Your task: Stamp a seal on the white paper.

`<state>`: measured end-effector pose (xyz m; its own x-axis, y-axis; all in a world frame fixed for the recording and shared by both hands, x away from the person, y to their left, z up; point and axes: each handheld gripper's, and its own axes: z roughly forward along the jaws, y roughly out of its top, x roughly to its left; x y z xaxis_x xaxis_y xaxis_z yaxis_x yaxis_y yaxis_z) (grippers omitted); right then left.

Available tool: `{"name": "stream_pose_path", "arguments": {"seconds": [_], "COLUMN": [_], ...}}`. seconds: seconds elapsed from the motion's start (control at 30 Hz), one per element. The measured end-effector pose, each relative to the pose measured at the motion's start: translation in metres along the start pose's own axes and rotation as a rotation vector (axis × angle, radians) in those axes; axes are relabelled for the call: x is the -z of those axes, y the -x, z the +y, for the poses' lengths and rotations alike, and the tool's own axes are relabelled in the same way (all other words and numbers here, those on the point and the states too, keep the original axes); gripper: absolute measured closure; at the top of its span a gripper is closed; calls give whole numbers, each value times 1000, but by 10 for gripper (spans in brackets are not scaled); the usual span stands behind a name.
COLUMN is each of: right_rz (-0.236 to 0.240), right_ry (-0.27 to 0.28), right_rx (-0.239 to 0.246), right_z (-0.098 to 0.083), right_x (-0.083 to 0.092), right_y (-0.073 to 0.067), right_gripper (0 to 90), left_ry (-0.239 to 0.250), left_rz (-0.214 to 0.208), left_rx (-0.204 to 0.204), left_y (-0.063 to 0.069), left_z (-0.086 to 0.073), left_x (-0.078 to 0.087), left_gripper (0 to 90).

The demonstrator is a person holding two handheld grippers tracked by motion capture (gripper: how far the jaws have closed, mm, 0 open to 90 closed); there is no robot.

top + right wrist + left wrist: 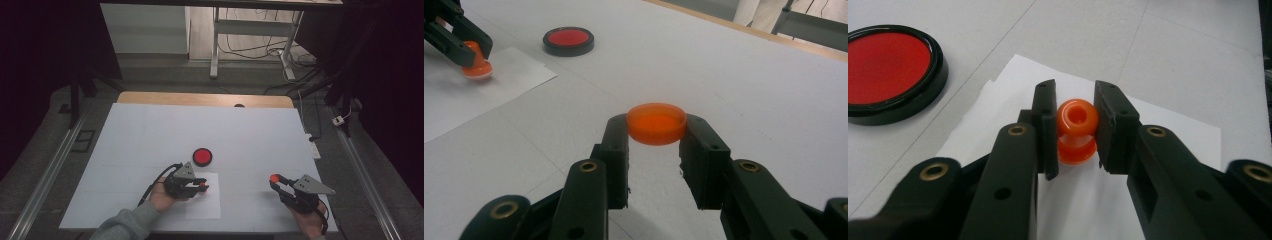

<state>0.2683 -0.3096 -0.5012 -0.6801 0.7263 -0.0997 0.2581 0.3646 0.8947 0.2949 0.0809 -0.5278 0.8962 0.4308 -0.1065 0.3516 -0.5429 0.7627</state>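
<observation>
My left gripper (1075, 132) is shut on a small orange spool-shaped stamp (1077, 131), which stands upright with its base on a white sheet of paper (1158, 135). In the high view that gripper (202, 186) is over the paper (204, 205) at the front middle of the table. My right gripper (656, 131) is shut on a round orange cap (656, 123), held flat above the table. From above, the right gripper (275, 180) and its cap (274, 177) are at the front right. In the right gripper view the stamp (475, 64) sits far left in the other gripper.
A round red ink pad in a black rim (202, 156) lies just beyond the paper, also seen as the ink pad (890, 70) and the ink pad (568, 40). A white board (150, 130) covers the table. Desk legs and cables stand beyond the far edge.
</observation>
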Motion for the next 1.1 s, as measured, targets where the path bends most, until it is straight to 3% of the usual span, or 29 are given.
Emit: {"name": "stream_pose_path", "arguments": {"seconds": [0.63,0.83,1.1], "right_rz": [-2,-3,-5], "right_ry": [1,3,5], "right_rx": [-1,-3,-3], "right_z": [0,0,1], "right_x": [0,1,1], "right_y": [0,0,0], "right_gripper": [648,648,648], "left_ry": [-8,-14,-4], "left_rz": [8,53,79], "left_rx": [-20,-89,-117], "left_y": [3,10,14], "left_z": [-5,-7,-10], "left_x": [-4,-4,-4], "left_gripper": [724,728,730]}}
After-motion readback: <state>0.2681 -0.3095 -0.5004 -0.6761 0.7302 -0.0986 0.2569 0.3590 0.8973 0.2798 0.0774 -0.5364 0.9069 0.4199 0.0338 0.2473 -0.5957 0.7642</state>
